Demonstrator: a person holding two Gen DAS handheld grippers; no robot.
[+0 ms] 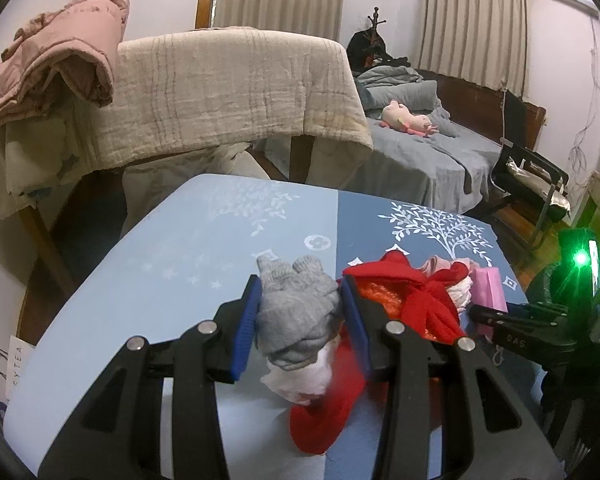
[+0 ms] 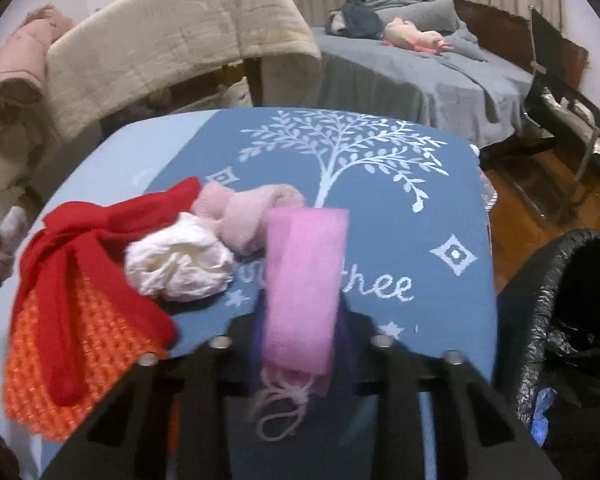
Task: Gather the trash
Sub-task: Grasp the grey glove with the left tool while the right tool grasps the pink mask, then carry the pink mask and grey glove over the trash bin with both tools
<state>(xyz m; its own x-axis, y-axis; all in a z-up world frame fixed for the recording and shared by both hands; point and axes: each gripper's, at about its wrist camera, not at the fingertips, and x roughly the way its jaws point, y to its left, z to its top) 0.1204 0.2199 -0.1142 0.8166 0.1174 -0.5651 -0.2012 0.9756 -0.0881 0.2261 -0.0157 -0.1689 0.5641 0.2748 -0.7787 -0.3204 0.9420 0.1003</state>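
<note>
Knitted grey glove [image 1: 298, 304] squeezed between left gripper's [image 1: 302, 326] ribbed blue fingers [image 1: 245, 328].

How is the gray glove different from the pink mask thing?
The gray glove is thick, knitted and bunched up with finger tips showing; the pink mask is thin, flat and smooth with a string loop. The glove sits between the left gripper pads; the mask is in the right gripper. Both are soft and held over the blue table.
</note>
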